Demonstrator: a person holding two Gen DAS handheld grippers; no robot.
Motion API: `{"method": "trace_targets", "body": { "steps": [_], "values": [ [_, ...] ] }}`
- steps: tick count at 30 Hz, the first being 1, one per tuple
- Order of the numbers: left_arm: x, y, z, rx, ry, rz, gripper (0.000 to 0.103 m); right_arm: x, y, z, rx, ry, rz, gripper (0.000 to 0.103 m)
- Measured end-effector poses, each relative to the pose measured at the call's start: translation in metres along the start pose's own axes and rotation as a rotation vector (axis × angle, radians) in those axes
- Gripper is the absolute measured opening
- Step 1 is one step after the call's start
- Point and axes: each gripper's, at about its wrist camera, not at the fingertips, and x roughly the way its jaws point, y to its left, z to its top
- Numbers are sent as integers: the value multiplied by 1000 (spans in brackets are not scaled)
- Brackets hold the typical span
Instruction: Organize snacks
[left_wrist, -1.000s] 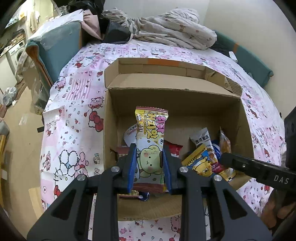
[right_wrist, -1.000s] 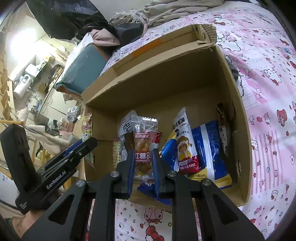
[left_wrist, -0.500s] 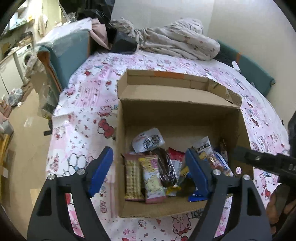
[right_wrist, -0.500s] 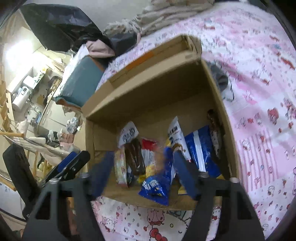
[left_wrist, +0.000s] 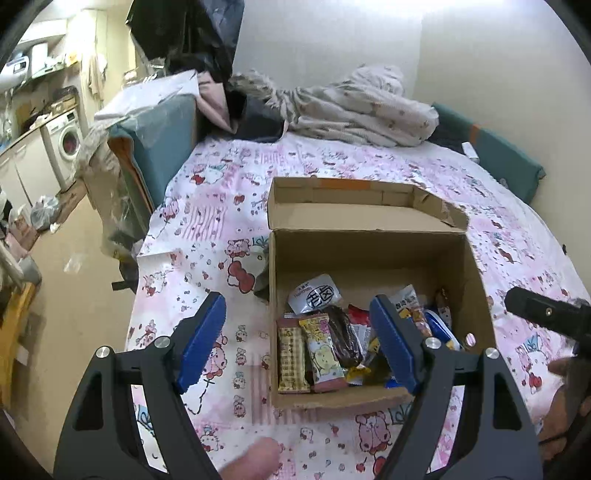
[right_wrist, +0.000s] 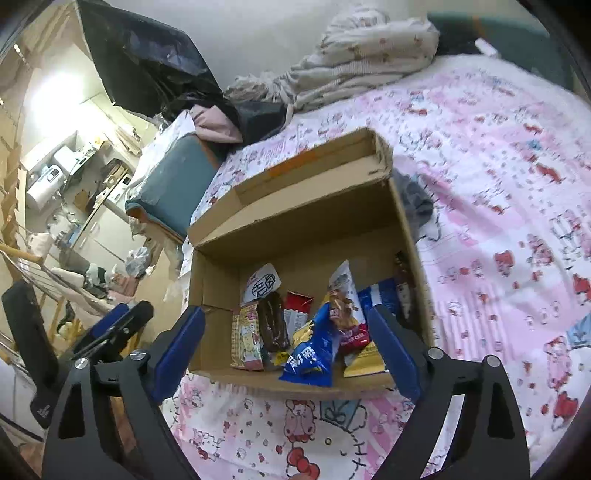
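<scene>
An open cardboard box stands on the pink patterned bed, also in the right wrist view. Several snack packets lie inside: a yellow cartoon packet, a dark brown packet, a white round packet, a blue packet. My left gripper is open and empty above the box's near left. My right gripper is open and empty above the box's near edge; its body shows at the right of the left wrist view.
A bundle of crumpled bedding lies at the bed's far end. A teal cushion sits at the left, past the bed edge. A washing machine and floor clutter lie far left. A grey cloth lies beside the box.
Both grippers opened and let their packets fall into the box, then drew back and up; the yellow cartoon packet now lies in the box's near left.
</scene>
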Motion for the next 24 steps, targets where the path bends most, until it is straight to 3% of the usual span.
{"method": "trace_targets", "body": {
  "steps": [14,16,18,20,24],
  "values": [
    [-50,16,-42,-49,41,34,78,-38,11,-52,-43,-46,-87,97],
    [-52,16,-49,-49,50,33,78,-40,12,-58,-45,-54,-85,103],
    [-53,17,-56,-64,63,17,84,-42,17,-64,-69,-81,-118,103],
    [-53,16,-61,-74,62,7,96,-42,22,-67,-117,-116,-166,103],
    [-53,9,-62,-48,31,46,102,-37,32,-72,-194,-152,-238,103]
  ]
}}
